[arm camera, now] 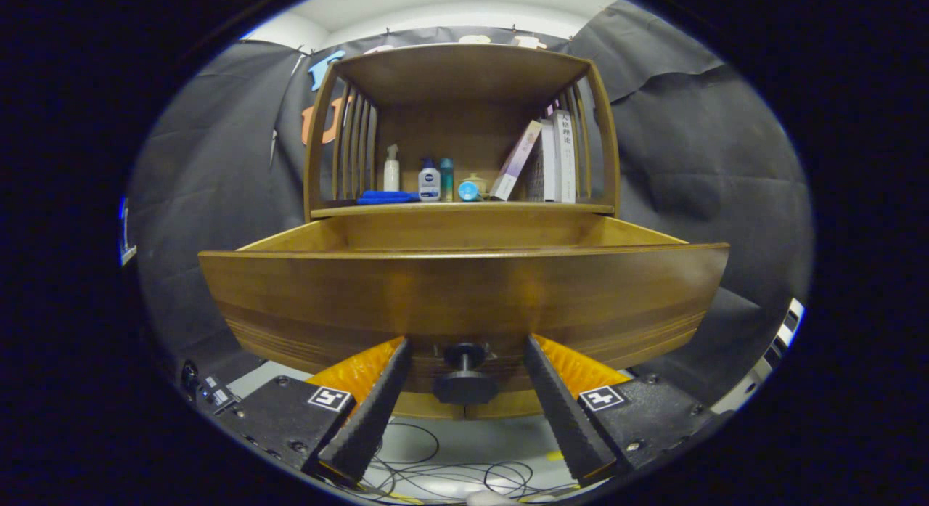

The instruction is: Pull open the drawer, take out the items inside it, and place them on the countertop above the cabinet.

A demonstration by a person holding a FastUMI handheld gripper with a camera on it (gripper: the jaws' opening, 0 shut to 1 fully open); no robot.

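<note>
Pretty dim, light's coming from overhead, drawer [464, 288] front bows from the fisheye, shelf [464, 210] interior's shadowy, everything's sharp enough.

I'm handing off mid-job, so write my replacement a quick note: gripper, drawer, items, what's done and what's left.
Gripper: jaws open, either side of the drawer knob, not pressing on it.
Drawer: pulled out of the wooden cabinet; its front hides whatever lies inside.
Countertop: already holds a blue cloth, bottles and books.
Done: drawer open.
Left: back off the knob, look inside, lift items onto the countertop.
</note>
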